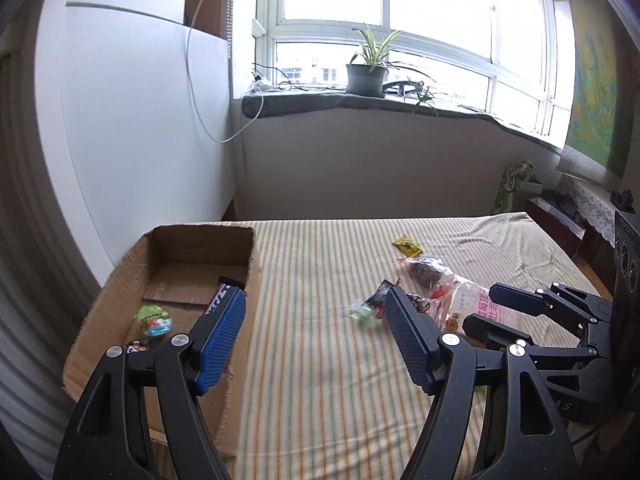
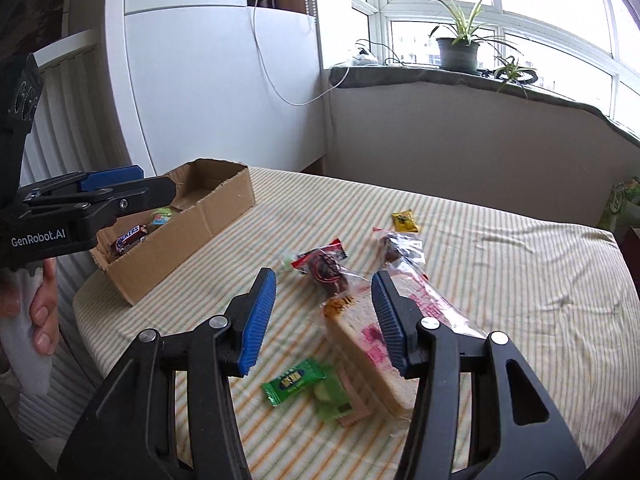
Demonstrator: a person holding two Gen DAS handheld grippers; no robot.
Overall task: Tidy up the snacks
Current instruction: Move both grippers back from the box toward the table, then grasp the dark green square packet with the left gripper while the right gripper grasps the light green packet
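Observation:
An open cardboard box (image 1: pixel 120 280) (image 2: pixel 192 236) sits at the table's left end. Inside lie a Snickers bar (image 2: pixel 130 237) and a green and blue round candy (image 1: pixel 155 320). Loose snacks lie on the striped cloth: a wrapped sandwich (image 2: pixel 360 344), a green candy packet (image 2: pixel 294 385), a red and dark packet (image 2: pixel 324 270), a clear bag of dark pieces (image 2: pixel 400 248) and a yellow packet (image 1: pixel 407 245) (image 2: pixel 403 220). My left gripper (image 1: pixel 316 300) (image 2: pixel 160 189) hangs open beside the box rim, holding nothing. My right gripper (image 2: pixel 324 280) (image 1: pixel 484 308) is open above the sandwich, also holding nothing.
A small green candy (image 1: pixel 360 312) lies mid-table. A white cabinet (image 1: pixel 140 120) stands behind the box, a windowsill with a potted plant (image 1: pixel 366 74) beyond. A person's hand (image 2: pixel 42 312) holds the left gripper's handle. The table's right half is bare striped cloth (image 2: pixel 520 280).

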